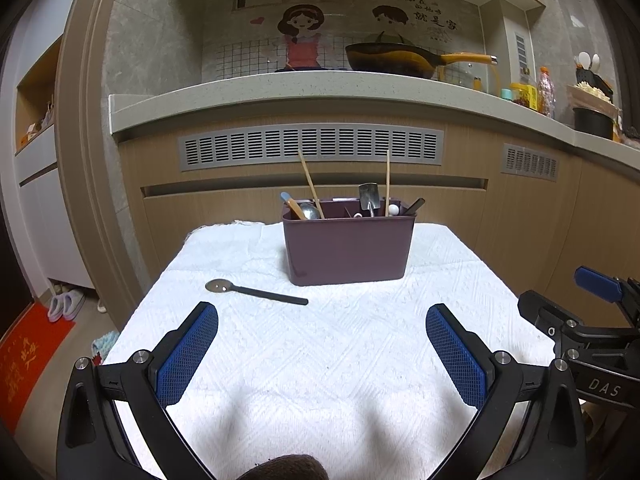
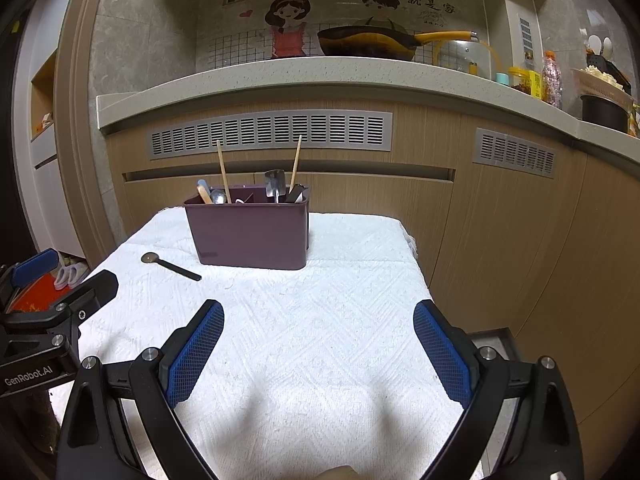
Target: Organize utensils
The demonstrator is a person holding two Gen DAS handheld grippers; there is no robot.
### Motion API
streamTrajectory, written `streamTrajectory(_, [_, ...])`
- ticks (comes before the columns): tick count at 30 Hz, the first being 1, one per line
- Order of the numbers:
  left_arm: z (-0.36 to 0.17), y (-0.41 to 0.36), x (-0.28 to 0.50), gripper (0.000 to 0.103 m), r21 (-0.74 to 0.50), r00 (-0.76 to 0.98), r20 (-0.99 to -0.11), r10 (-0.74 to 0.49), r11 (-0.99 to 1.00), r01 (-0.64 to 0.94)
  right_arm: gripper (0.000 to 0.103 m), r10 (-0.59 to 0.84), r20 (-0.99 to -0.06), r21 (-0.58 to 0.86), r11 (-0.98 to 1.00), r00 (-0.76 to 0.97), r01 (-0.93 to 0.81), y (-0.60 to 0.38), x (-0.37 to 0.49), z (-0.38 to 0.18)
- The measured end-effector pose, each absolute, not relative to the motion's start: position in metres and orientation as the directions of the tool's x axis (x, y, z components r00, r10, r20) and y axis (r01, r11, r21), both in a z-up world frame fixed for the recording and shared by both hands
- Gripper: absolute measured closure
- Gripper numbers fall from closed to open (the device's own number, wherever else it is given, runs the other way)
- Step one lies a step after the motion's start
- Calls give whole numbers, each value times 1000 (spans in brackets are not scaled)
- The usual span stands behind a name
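A dark purple utensil holder [image 1: 347, 251] stands at the far middle of a white towel [image 1: 320, 360]; it holds chopsticks, spoons and other utensils upright. A spoon with a black handle [image 1: 256, 292] lies flat on the towel left of the holder, also in the right wrist view [image 2: 170, 266]. My left gripper [image 1: 322, 350] is open and empty, hovering above the towel's near part. My right gripper [image 2: 319, 350] is open and empty, right of the left one. The holder also shows in the right wrist view [image 2: 250, 232].
The towel covers a small table in front of wooden kitchen cabinets [image 1: 312, 200]. A counter [image 1: 320, 88] above holds a frying pan [image 1: 394, 60] and bottles at the right. Slippers and a red mat [image 1: 24, 364] lie on the floor at the left.
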State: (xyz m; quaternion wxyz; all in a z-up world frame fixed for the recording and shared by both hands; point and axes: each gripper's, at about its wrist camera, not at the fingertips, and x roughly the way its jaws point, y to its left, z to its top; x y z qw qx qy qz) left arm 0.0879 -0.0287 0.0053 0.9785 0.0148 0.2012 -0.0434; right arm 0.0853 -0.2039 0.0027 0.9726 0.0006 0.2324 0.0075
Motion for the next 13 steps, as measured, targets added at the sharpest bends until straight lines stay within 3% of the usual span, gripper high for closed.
streamTrajectory(13, [3,-27,89,0,-1,907,-413,-79,996,87,9,17,-454,5,1000,891,-17,-205,86,3])
